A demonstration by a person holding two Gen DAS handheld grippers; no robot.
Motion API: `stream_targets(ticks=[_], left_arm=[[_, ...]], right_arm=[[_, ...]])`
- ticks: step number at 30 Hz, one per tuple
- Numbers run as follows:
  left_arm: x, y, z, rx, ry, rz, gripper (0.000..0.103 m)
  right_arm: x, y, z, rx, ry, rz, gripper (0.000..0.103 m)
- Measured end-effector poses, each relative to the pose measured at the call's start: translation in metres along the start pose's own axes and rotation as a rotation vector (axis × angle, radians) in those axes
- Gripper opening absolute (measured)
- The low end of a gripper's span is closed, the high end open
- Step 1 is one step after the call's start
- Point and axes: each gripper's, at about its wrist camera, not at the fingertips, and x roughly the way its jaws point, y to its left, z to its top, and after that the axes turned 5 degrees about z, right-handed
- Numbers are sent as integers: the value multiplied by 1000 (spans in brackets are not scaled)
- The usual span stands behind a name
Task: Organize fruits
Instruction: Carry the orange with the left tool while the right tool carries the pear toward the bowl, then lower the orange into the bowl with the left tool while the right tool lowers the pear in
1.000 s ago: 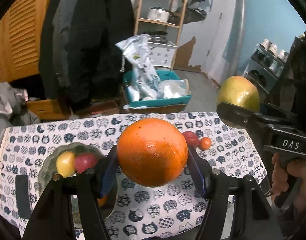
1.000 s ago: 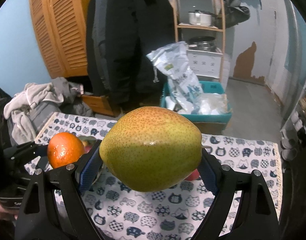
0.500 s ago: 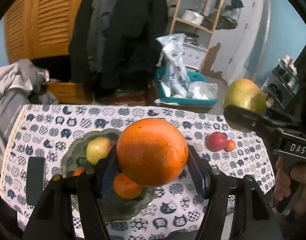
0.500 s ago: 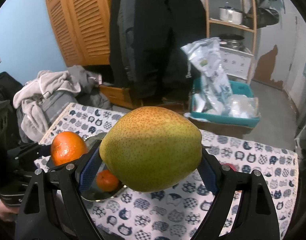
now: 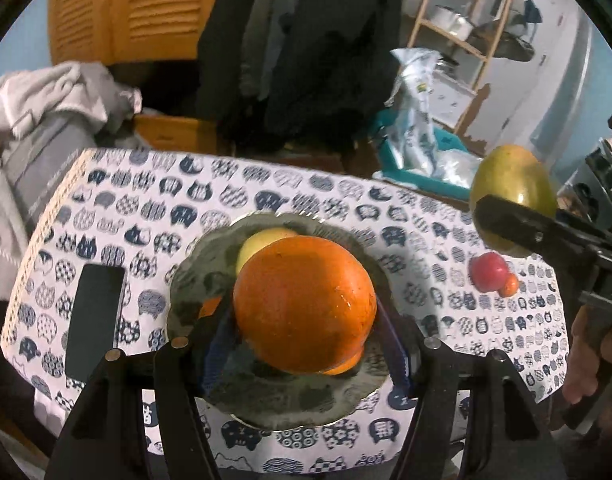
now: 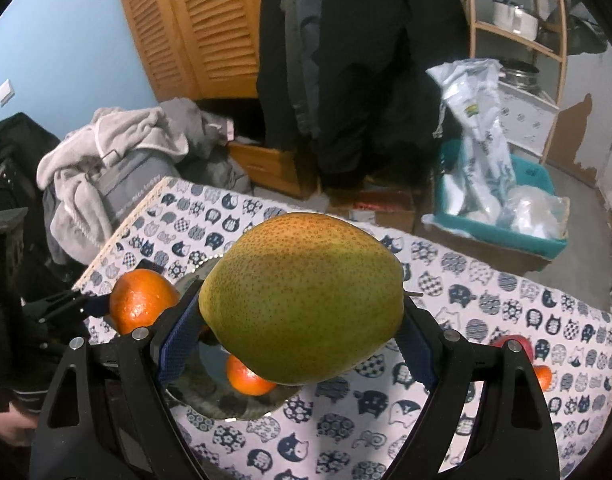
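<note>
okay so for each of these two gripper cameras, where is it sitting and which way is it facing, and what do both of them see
Left wrist: sits behind the left gripper, looking down over its clamped orange at the plate; the right gripper and a hand show at right.
Right wrist: sits behind the right gripper, looking down past its clamped pear across the tablecloth; the left gripper shows at left.
Shared: orange, pear, plate, tablecloth, red fruit, teal bin.

left gripper (image 5: 306, 344): black frame | silver screws | blue-padded fingers (image 5: 216, 344)
</note>
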Motion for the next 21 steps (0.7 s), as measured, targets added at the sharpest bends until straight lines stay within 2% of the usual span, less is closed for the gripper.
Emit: stream_targets(ticks=[11, 21], left_arm=[[37, 27, -16, -69, 112, 26, 67], [63, 22, -33, -29, 180, 77, 67]], right_arm=[[47, 5, -14, 6, 88, 22, 87], [83, -2, -31, 28, 161, 23, 87]])
